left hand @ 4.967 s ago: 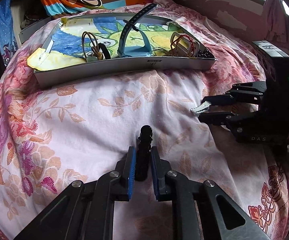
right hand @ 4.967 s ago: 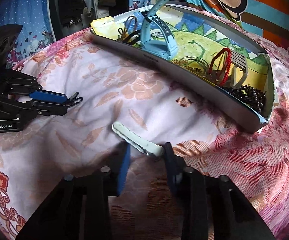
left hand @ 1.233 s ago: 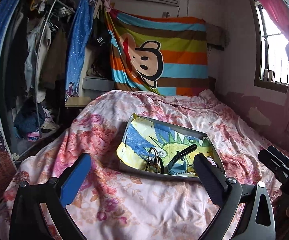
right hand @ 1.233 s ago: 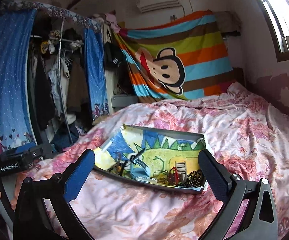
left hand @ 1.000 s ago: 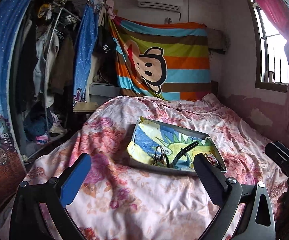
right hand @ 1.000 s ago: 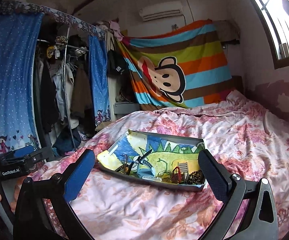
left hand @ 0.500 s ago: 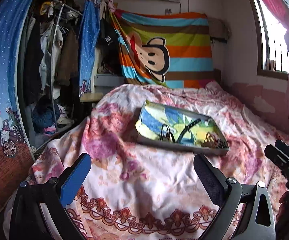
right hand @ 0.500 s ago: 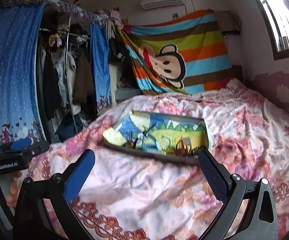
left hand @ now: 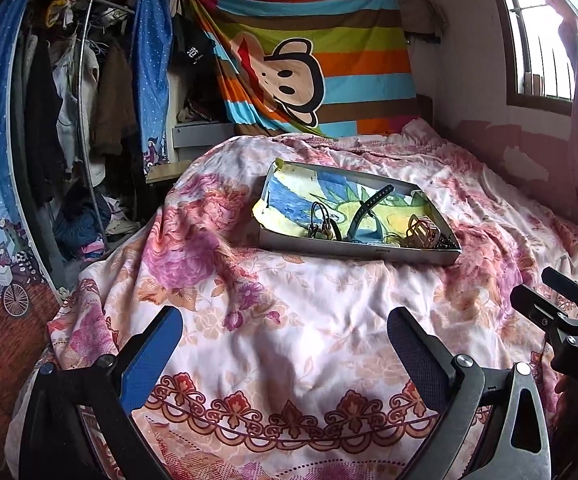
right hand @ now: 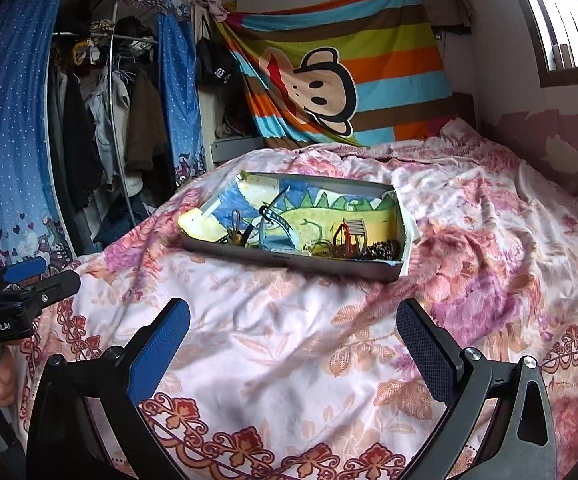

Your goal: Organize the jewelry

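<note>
A shallow grey tray [left hand: 353, 251] with a drawing inside lies on the flowered bed. It holds a blue watch strap [left hand: 363, 216], hair ties [left hand: 321, 224], a red bangle and dark beads [right hand: 381, 249]. The tray also shows in the right wrist view [right hand: 289, 260]. My left gripper [left hand: 285, 344] is wide open and empty, well back from the tray at the foot of the bed. My right gripper [right hand: 295, 336] is wide open and empty, also well back. Each gripper shows at the edge of the other's view: the right one [left hand: 561, 312], the left one [right hand: 21, 284].
The bed's flowered quilt [left hand: 289, 320] fills the foreground. A clothes rack [left hand: 69, 120] and blue curtain [right hand: 9, 160] stand at the left. A striped monkey blanket [left hand: 309, 60] hangs on the back wall. A window [left hand: 545, 40] is at the right.
Five seconds ago each gripper was shut on a small item close to the tray. Both are now wide open and empty, and have drawn back steadily toward the foot of the bed.
</note>
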The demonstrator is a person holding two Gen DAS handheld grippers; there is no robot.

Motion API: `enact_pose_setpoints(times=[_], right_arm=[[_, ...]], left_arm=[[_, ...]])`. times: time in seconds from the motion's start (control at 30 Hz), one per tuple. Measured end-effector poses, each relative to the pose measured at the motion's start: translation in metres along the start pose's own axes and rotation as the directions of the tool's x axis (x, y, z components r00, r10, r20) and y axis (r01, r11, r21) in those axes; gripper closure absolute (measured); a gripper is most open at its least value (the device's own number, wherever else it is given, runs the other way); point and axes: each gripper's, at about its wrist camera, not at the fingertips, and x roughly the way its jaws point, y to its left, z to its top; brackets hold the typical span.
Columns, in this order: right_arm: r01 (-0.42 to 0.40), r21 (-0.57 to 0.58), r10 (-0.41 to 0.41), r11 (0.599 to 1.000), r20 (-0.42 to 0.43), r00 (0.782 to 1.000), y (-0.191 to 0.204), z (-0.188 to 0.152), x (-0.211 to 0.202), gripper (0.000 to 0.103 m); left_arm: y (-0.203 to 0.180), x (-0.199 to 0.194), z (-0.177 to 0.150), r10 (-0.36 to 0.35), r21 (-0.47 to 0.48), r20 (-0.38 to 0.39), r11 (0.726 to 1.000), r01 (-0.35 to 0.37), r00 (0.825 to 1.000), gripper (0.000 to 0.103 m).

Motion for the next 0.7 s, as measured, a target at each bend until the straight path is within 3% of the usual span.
enact_pose_setpoints(times=[0.7], right_arm=[[0.002,-0.006,-0.002,1.0,-0.008,1.0,0.001,-0.0014,0.002,0.001]], left_arm=[[-0.0007,-0.0004,-0.0002,-0.001,0.0,0.001,1.0,0.001,1.0,0.0]])
